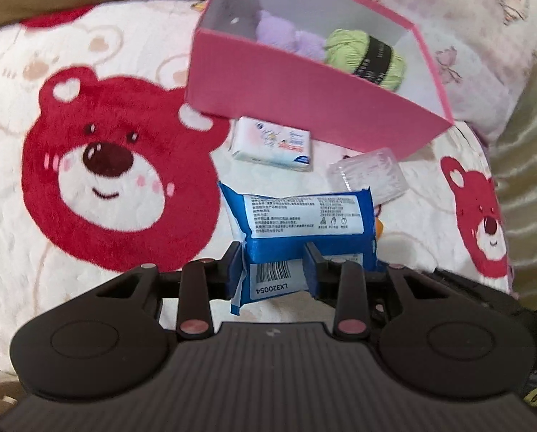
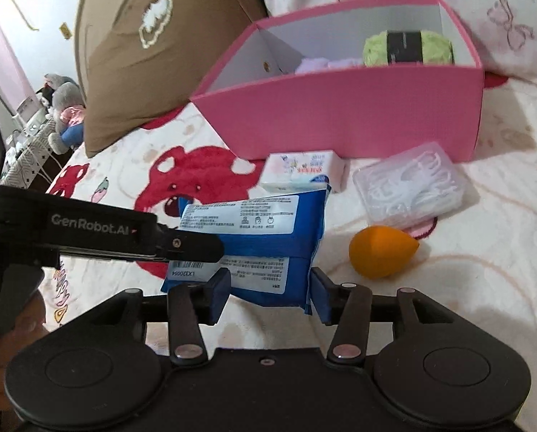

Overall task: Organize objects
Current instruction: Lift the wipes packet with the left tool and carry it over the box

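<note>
Up close in the left wrist view, the left gripper [image 1: 273,270] pinches the lower edge of a blue wipes pack [image 1: 300,230], its blue pads pressed into the wrapper on either side of the barcode. The pack hangs clear above a white blanket [image 1: 124,244] printed with red bears. Beyond it a small white tissue pack [image 1: 272,144] lies just before a pink box [image 1: 297,104], and a clear floss case [image 1: 369,174] lies to the right of the tissues. Inside the box sit purple yarn [image 1: 290,36] and green yarn [image 1: 365,55] with a black band.

From the right wrist view, the right gripper [image 2: 270,295] has its jaws spread, one pad on each side of the wipes pack [image 2: 261,241]; whether they touch the wrapper I cannot tell. The left gripper [image 2: 192,248] comes in from the left and clamps the pack's near corner. An orange sponge [image 2: 381,252] rests on the blanket [image 2: 484,270] to the right, near the floss case [image 2: 408,187]. The tissue pack [image 2: 304,169] lies against the pink box [image 2: 340,122], and a brown pillow [image 2: 153,54] leans behind.
</note>
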Tool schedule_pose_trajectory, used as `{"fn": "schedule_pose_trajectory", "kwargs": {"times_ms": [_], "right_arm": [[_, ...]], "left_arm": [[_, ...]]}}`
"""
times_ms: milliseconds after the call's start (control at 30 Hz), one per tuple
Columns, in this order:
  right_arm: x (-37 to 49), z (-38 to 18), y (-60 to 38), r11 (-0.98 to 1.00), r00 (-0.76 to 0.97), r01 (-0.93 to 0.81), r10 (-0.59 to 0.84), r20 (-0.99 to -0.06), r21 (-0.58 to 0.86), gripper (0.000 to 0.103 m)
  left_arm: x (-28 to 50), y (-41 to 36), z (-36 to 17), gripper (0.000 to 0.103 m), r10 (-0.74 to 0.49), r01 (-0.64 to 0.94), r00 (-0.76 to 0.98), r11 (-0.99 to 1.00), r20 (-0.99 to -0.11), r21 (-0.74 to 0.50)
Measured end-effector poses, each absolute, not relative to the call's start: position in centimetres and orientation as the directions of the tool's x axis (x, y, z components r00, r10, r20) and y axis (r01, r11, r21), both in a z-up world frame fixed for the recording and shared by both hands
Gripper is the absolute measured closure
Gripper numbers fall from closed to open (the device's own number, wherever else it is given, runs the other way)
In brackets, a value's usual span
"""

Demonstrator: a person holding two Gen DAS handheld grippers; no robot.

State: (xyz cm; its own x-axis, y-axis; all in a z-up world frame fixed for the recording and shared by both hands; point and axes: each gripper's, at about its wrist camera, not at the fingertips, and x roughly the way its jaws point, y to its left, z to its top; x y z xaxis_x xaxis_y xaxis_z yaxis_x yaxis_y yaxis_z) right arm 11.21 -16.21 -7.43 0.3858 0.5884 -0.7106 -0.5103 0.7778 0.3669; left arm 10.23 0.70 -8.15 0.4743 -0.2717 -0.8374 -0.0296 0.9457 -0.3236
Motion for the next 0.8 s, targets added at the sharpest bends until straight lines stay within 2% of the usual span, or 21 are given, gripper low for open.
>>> {"fn": "schedule_pose_trajectory", "kwargs": {"times_ms": [67,200,467,567,800], "right_arm": [[10.7,-6.8,-16.3,0.783,0.410,-0.515,0.583,-0.702,0.349,0.048],[10.2,-6.0,-16.6,0.783,0.434,-0.520,0.586,-0.685,0.340,0.040],[9.0,-4.8,-16.2,0.773,0.441,-0.542,0.596,-0.671,0.330,0.036],[8.3,-3.6,-15.3,0.788,0.518,-0.580,0.552,-0.654,0.206,0.035],[8.3,-0.8,-15.3,0.786,0.556,-0.591,0.562,-0.613,0.184,0.034]], "left_arm": [[10.0,0.3,-7.6,0.070,-0.268,-0.002,0.481,0.952,-0.835,-0.307],[9.4,0.3,-6.7,0.070,-0.288,0.027,0.496,0.948,-0.819,-0.317],[8.8,0.5,-4.8,0.065,-0.299,0.098,0.568,0.950,-0.767,-0.298],[9.0,0.6,-4.1,0.064,-0.313,0.097,0.576,0.943,-0.755,-0.317],[8.8,0.6,-1.8,0.064,-0.316,0.129,0.619,0.944,-0.719,-0.304]]}}
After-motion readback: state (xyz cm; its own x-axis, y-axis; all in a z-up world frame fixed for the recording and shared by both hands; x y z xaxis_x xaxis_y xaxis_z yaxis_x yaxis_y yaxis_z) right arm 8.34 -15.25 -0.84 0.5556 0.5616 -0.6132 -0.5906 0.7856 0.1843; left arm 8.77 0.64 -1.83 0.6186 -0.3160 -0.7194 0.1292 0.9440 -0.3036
